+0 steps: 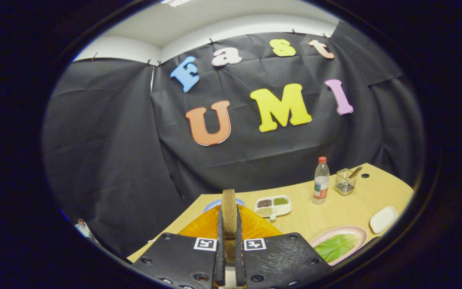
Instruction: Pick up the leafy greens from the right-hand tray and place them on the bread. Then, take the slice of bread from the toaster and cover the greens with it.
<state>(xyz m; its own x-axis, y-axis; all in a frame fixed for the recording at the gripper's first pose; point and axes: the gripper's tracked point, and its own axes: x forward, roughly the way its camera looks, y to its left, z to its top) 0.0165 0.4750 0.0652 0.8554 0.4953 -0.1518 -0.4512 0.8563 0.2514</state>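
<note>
My gripper [229, 230] is shut on a slice of brown bread [228, 208], which stands upright and edge-on between the two black fingers [219, 241] and sticks out above them. Directly beyond the fingers and below the slice is an orange toaster [257, 228]. To the right of the fingers, a pink plate [358, 229] holds a flat green leaf [337, 247]; what lies under the leaf is hidden.
On the wooden table [307, 218], beyond the toaster, are a blue plate [211, 204] and a white divided tray of seeds [273, 206]. Farther right stand a water bottle [321, 180], a wire basket [345, 182] and a small white dish [383, 218].
</note>
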